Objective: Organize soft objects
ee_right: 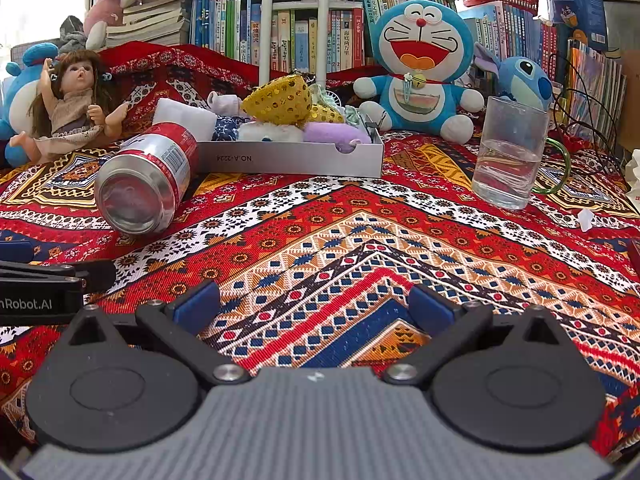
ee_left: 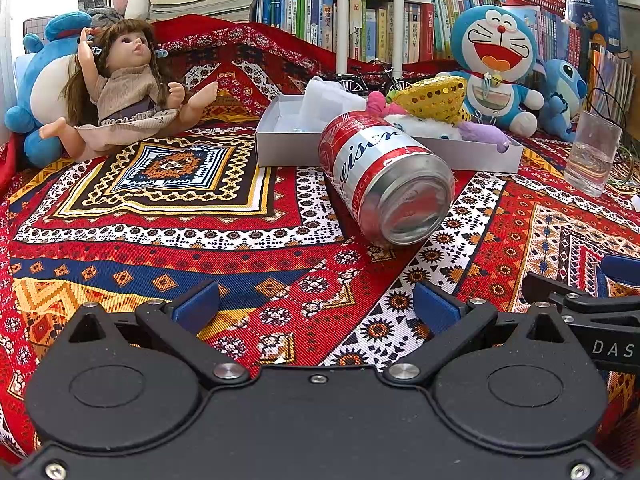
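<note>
Two grippers, both with jaws spread wide and holding nothing: left gripper and right gripper, each low over the patterned cloth, side by side. One shallow white box sits mid-table and carries the soft items: one yellow sequin piece on top, one lilac plush at the box's right end, one white fluffy piece beside it, one folded white cloth at the left end, plus a dark blue patterned scrap between them. The pile is heaped above the rim, lilac plush bulging over the notch in the front wall. One pink bit shows only in the left view; cannot tell what it is. One can, red and silver, lies on its side just in front of the box's left corner, base toward the cameras. One glass stands upright to the right of the box, about a third full of clear liquid, with one green ring behind it. Outside the box at the back: one doll leaning on one blue plush at far left, one Doraemon and one Stitch at right. Books fill the shelf behind.
</note>
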